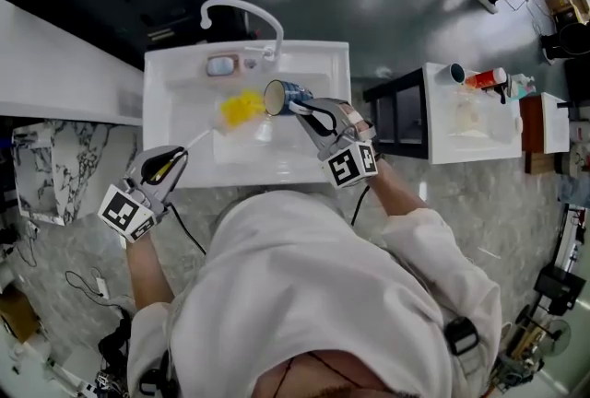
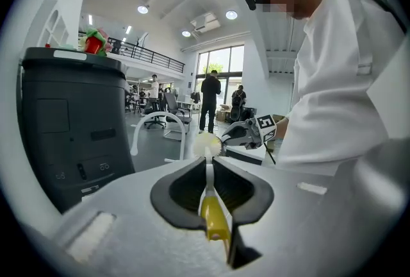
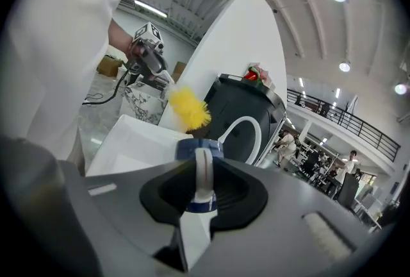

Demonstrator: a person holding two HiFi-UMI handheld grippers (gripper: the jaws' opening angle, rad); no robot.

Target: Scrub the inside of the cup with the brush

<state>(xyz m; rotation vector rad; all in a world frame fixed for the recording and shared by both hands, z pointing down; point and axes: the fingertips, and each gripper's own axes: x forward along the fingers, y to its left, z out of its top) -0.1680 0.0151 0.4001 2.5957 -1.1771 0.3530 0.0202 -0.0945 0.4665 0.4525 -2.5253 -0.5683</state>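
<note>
My right gripper (image 1: 307,111) is shut on the handle of a blue and white cup (image 1: 280,97), held on its side over the white sink (image 1: 175,78), mouth facing left. In the right gripper view the cup's handle (image 3: 202,183) sits pinched between the jaws of the right gripper (image 3: 202,163). My left gripper (image 1: 169,166) is shut on the brush's handle (image 2: 214,218). The brush's yellow bristle head (image 1: 241,108) hangs just left of the cup's mouth, outside it. From the right gripper view the bristles (image 3: 189,108) show beyond the cup's rim.
A curved white faucet (image 1: 241,14) rises at the sink's back. A second white basin (image 1: 470,120) with bottles stands to the right, a white counter (image 1: 55,74) to the left. A tall dark cabinet (image 2: 70,115) stands behind the sink. People stand far off.
</note>
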